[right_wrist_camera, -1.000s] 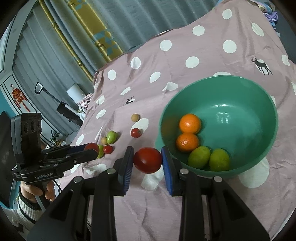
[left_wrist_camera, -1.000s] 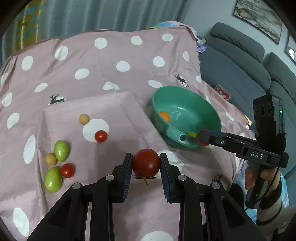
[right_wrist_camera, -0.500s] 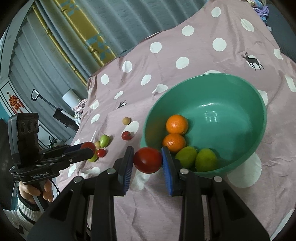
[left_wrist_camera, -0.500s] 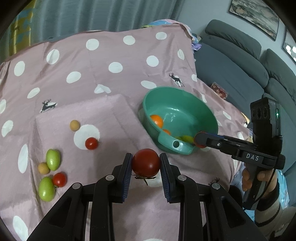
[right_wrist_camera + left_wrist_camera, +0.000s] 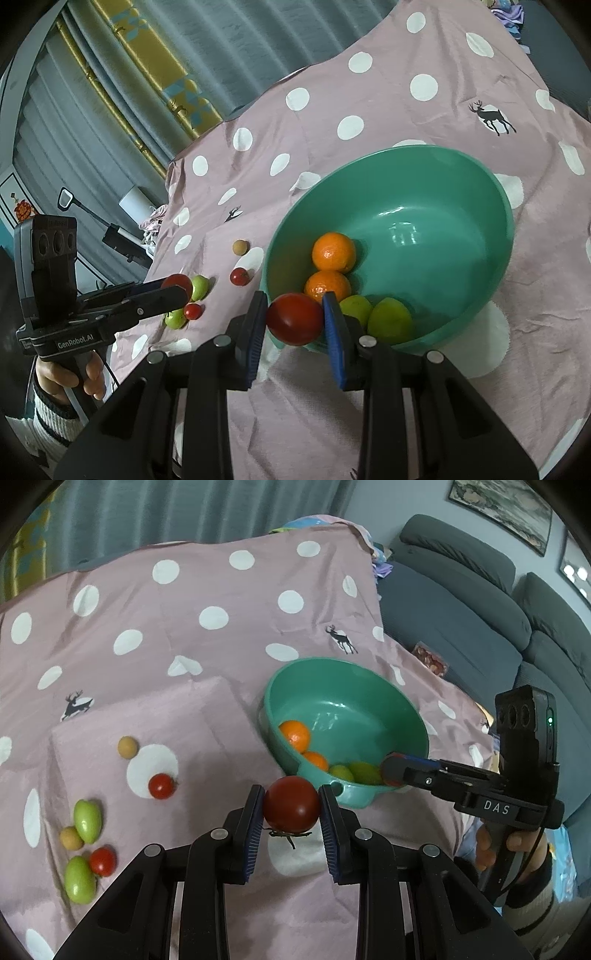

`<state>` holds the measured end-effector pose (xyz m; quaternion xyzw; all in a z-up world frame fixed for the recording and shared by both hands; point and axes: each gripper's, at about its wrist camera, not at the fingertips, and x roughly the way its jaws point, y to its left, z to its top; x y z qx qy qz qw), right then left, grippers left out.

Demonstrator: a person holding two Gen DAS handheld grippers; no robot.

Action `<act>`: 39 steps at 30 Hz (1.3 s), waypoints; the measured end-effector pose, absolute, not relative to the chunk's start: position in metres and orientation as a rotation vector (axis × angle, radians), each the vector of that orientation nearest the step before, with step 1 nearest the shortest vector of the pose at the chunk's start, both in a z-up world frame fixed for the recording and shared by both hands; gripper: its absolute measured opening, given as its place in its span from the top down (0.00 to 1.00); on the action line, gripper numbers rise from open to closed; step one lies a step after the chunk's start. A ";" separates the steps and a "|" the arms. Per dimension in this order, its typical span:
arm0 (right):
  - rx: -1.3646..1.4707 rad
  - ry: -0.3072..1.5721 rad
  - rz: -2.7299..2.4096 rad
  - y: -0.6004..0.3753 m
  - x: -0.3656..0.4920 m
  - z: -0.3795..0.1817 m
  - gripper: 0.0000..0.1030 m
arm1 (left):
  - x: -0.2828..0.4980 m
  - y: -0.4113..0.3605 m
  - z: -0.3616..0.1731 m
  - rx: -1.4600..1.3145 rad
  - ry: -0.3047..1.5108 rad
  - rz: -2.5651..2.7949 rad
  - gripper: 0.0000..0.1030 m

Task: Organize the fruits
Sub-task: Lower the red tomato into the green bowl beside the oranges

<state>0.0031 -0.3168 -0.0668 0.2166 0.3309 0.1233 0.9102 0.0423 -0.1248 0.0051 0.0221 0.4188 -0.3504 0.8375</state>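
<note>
My left gripper point(image 5: 291, 806) is shut on a big dark red tomato point(image 5: 291, 802), held above the cloth just short of the green bowl point(image 5: 306, 681). My right gripper point(image 5: 294, 319) is shut on a second red tomato point(image 5: 294, 317) at the bowl's near rim point(image 5: 480, 177). The bowl holds two oranges point(image 5: 333, 253) and two green fruits point(image 5: 389, 320). On the cloth to the left lie small red tomatoes point(image 5: 161, 785), green fruits point(image 5: 87, 820) and small tan fruits point(image 5: 127, 746).
A pink polka-dot cloth point(image 5: 207, 590) covers the table. A grey sofa point(image 5: 461, 602) stands to the right of it in the left wrist view. Curtains point(image 5: 147, 74) hang behind the table, and a lamp and clutter stand beside it.
Both grippers have moved closer to the green bowl, each still holding its tomato. The bowl now looms larger in both views.
</note>
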 end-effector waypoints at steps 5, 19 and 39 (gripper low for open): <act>0.456 0.680 0.248 -0.322 0.003 -0.069 0.70 | 0.047 -0.134 0.003 0.059 0.893 -0.756 0.72; 0.479 0.670 0.224 -0.340 0.001 -0.073 0.70 | 0.055 -0.167 0.004 0.090 0.898 -0.816 0.72; 0.474 0.666 0.203 -0.348 0.006 -0.075 0.70 | 0.066 -0.203 -0.010 0.141 0.935 -0.852 0.72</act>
